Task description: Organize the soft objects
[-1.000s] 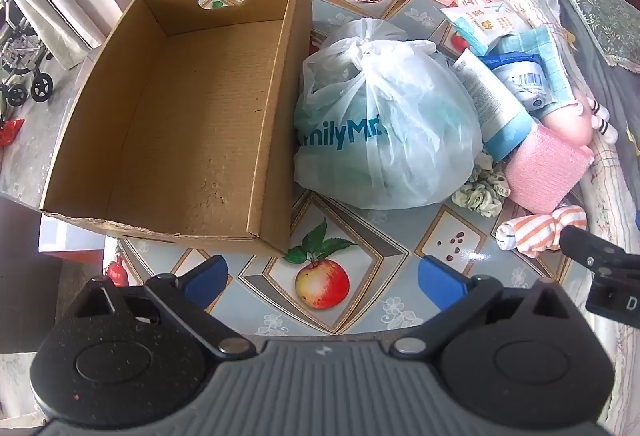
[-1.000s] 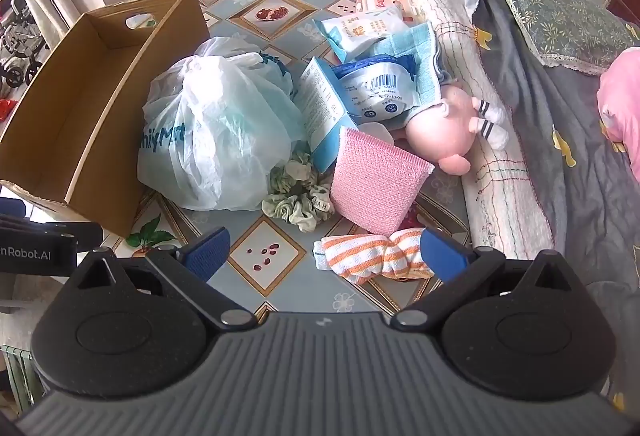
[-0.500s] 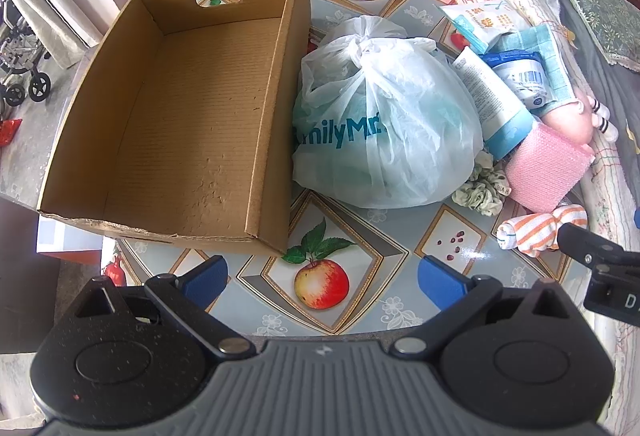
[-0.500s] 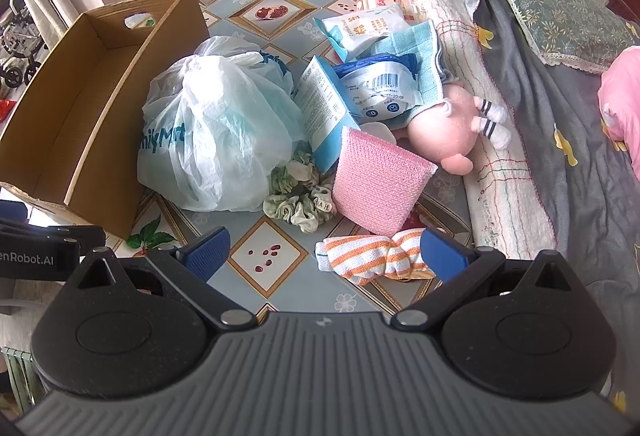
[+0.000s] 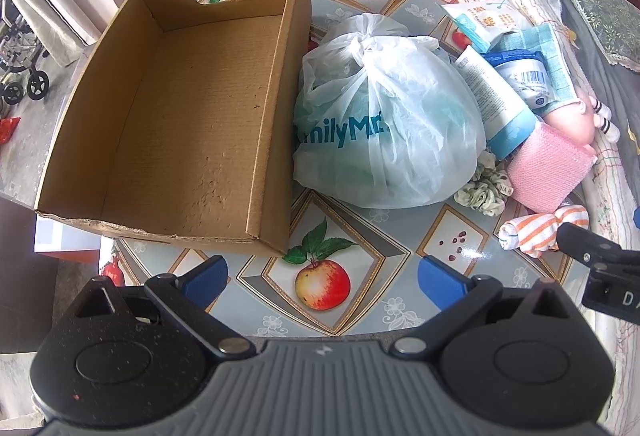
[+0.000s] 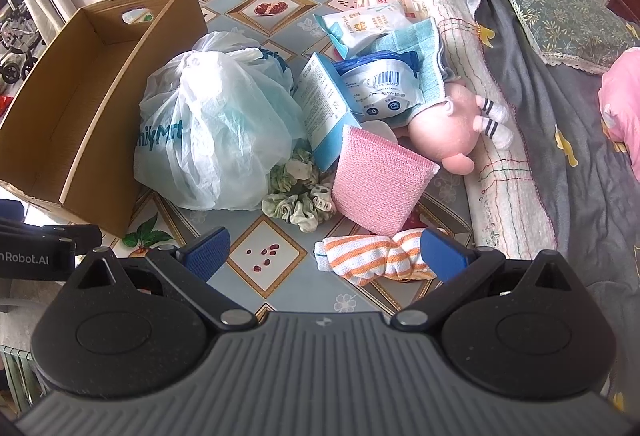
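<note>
Our two wrist views from the worktop's (image 5: 248,296) near edge, facing forward, sharing box (image 5: 192,123) and bag (image 6: 212,139).

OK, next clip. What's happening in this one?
A person with two handheld grippers is about to sort soft things into a cardboard box, which has nothing in it. Neither gripper holds anything. The right gripper is open, close to an orange-striped cloth on the table. The left gripper is open near the box. A tied plastic bag, scrunchie, pink sponge and pink plush toy lie unsorted beside the box.
</note>
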Tool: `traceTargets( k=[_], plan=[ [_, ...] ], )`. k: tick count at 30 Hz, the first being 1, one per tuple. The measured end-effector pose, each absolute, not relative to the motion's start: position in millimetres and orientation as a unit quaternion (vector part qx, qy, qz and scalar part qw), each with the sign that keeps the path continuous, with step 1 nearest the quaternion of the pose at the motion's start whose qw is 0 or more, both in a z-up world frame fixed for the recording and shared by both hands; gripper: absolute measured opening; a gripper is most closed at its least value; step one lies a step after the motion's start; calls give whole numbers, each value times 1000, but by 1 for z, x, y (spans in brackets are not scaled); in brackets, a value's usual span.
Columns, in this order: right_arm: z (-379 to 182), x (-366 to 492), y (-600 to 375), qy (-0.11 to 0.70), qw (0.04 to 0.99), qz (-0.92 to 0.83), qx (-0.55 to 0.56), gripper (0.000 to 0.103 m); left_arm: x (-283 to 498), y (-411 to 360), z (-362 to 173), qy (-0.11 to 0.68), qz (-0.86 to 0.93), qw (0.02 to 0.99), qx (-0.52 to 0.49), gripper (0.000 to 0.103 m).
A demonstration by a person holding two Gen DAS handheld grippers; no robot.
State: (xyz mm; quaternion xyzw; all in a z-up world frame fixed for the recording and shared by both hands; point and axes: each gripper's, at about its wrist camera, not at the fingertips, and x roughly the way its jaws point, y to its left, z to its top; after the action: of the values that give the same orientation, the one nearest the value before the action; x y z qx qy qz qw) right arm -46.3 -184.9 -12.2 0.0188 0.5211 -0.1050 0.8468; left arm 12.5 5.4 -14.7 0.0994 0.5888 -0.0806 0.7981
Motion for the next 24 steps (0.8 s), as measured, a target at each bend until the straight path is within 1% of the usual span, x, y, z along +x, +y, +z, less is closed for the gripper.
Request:
traceTargets(
  k=[3,12,13,16,21,24],
  plan=[
    [-12,-46,-188,519,847,-113,13,102,15,3,-15,588,-83,798,102,102],
    [-15,-52,-225,499,857,-110,70,102,20,-22,-10,569,-103,807,122,102],
    [-20,-52,-232,512,849,-108,79,102,22,-26,-11,567,-106,807,124,102],
    [-30,-50,-257,529,837,-106,94,102,28,-40,-14,566,-121,807,115,102],
    [-28,-51,-302,510,848,-107,93,102,40,-65,-26,571,-151,802,89,102],
    [-36,-43,-327,523,838,-100,120,102,46,-78,-28,567,-154,805,80,102]
  ],
)
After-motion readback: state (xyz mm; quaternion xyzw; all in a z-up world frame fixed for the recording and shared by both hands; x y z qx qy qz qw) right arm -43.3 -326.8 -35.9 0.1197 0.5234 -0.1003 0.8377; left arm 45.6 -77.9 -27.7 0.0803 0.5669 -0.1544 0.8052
